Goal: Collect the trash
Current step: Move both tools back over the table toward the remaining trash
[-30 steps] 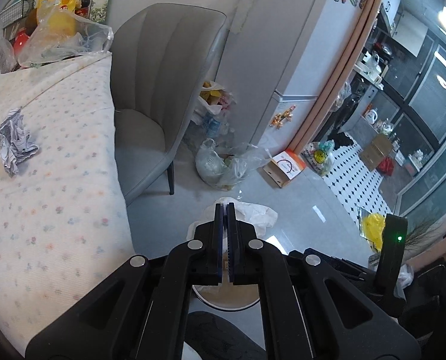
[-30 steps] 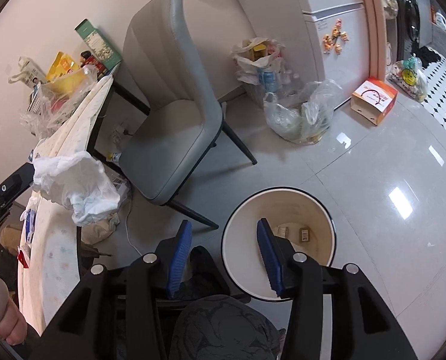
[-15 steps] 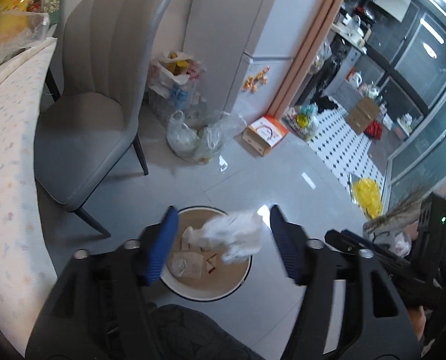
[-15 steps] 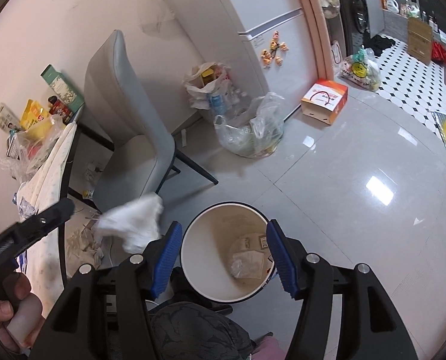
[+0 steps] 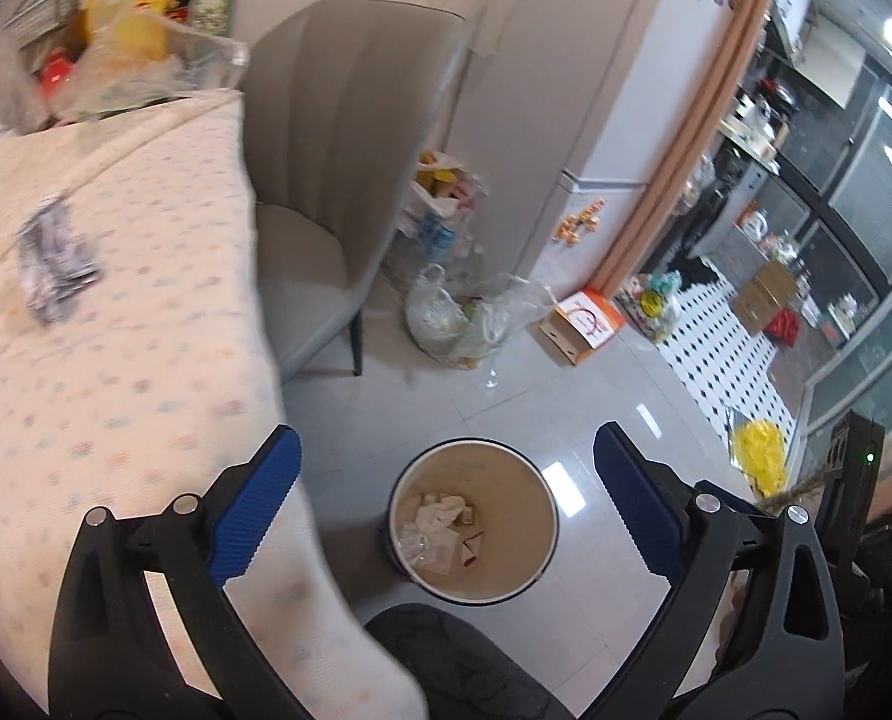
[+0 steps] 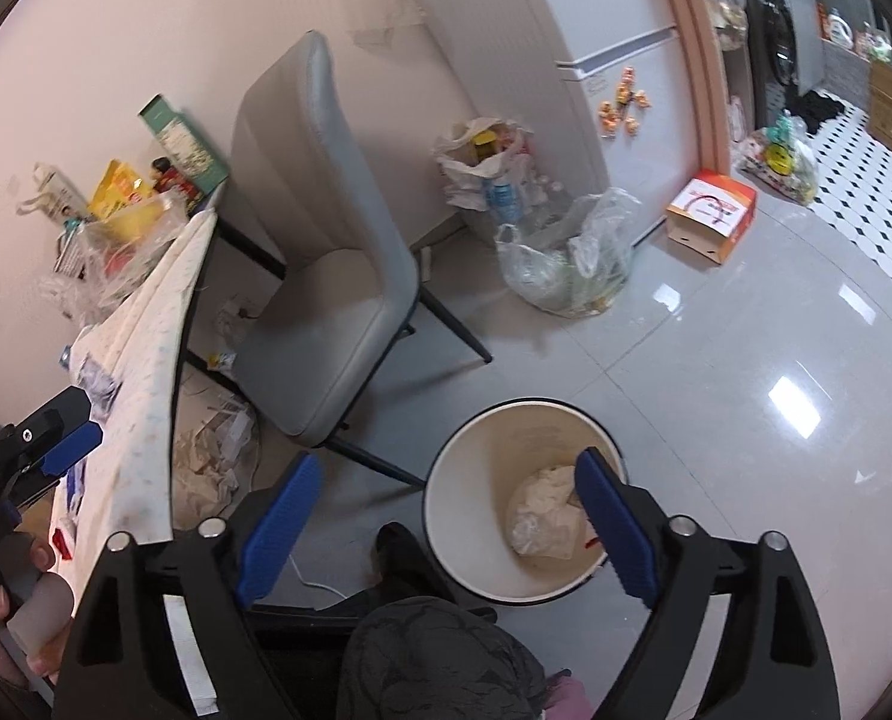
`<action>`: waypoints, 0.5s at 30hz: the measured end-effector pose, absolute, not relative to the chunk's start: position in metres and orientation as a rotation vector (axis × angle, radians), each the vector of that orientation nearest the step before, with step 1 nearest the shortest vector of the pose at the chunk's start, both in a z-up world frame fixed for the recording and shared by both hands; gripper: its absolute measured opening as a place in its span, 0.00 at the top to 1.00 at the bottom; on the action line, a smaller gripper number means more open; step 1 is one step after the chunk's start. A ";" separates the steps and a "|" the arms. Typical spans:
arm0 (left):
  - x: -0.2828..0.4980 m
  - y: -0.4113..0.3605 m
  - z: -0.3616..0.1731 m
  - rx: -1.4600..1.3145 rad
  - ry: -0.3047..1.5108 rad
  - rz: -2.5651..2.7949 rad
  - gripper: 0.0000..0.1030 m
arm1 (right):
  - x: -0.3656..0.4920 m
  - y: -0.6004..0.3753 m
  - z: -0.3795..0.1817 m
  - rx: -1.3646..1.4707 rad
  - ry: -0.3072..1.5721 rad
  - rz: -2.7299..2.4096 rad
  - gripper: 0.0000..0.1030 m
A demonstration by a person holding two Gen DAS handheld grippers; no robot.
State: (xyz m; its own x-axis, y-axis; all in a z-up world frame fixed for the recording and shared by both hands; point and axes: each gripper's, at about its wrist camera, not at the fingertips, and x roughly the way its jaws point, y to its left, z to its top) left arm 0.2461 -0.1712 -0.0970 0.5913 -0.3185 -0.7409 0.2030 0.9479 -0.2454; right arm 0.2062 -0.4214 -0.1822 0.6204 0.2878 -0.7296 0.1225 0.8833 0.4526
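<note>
both grippers hang over the round bin [image 5: 472, 519] on the floor, one bin in all. the left gripper [image 5: 446, 501] has just been opening and its fingers [image 5: 254, 507] now stand wide with nothing between them; the right gripper [image 6: 446, 531] has likewise just been opening, fingers [image 6: 610, 531] wide and bare. inside the bin lie a crumpled white tissue [image 5: 440, 507] and a few paper scraps and clear wrappers, too jumbled to count exactly, so part of the collecting looks done.

left to do, as i judge it: one crumpled grey printed paper [image 5: 56, 264] lies on the dotted cloth of the surface [image 5: 116, 330], well apart from the bin, and loose paper litter [image 6: 206, 468] lies on the floor under that surface. farther off, one grey chair [image 6: 326, 276], two plastic bags of rubbish [image 6: 571, 264] by the fridge, and one orange-and-white box [image 6: 712, 216].
</note>
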 end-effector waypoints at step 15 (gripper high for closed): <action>0.194 -0.033 -0.068 -0.273 0.752 -0.100 0.06 | 0.207 -0.311 -0.125 0.320 0.793 0.299 0.08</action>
